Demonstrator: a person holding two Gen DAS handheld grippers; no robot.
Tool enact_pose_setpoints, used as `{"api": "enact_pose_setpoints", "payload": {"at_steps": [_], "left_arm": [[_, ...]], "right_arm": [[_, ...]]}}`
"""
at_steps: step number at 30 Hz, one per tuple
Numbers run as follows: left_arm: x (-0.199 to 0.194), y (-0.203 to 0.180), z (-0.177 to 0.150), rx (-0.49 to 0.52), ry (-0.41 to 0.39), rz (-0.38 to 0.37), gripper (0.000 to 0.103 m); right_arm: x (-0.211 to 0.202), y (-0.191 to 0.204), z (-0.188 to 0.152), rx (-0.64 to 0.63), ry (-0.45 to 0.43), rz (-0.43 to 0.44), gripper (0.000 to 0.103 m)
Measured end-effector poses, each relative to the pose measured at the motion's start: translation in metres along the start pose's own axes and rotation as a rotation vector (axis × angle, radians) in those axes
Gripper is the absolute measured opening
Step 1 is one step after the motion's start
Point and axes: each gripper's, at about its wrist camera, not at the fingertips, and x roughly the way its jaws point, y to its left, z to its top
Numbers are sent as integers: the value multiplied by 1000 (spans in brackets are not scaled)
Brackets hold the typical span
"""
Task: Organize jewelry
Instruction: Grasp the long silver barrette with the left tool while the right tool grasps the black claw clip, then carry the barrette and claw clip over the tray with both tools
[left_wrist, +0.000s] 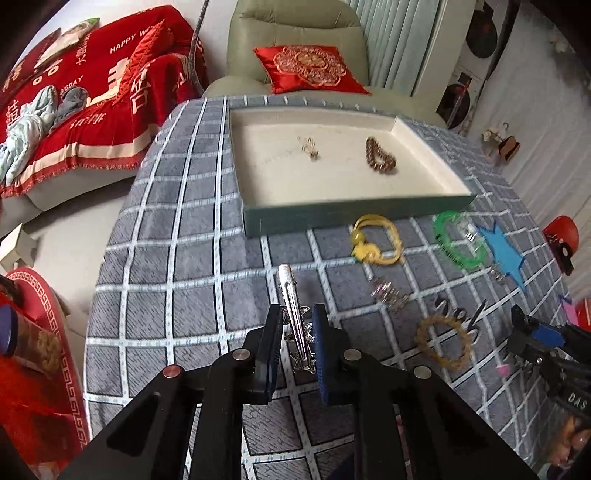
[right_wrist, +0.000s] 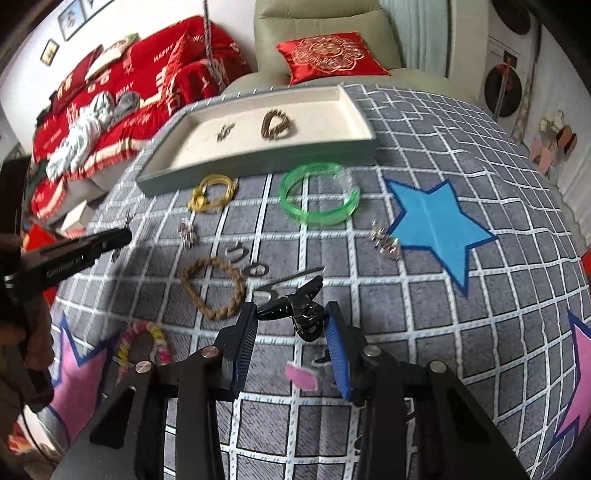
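Bracelets clutter the checked desk (left_wrist: 184, 258): a yellow one (left_wrist: 376, 240) and a green one (left_wrist: 458, 240) just before the tray (left_wrist: 354, 214), a braided tan one (right_wrist: 214, 288) nearer. Inside the tray lie a brown beaded bracelet (left_wrist: 380, 155) and a small clip (left_wrist: 308, 147). Left hand-held gripper (left_wrist: 295, 328) grasps a silver star hair clip (left_wrist: 291, 306), raised above the desk. Right hand-held gripper (right_wrist: 291, 321), jaws apart, flanks a black claw clip (right_wrist: 299, 310); whether the pads touch it I cannot tell.

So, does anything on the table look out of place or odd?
Nothing looks damaged. Most jewelry lies loose on the tablecloth outside the tray, such as the green bangle and yellow bracelet.
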Motion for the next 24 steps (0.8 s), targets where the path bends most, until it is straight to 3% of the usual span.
{"api": "enact_pose_setpoints", "payload": {"at_steps": [12, 24], "left_arm": [[-23, -9, 48, 6, -86, -49, 33], [4, -16, 106, 19, -109, -44, 33]], "right_arm": [[-13, -5, 52, 47, -74, 59, 40], [8, -11, 128, 56, -97, 78, 40]]}}
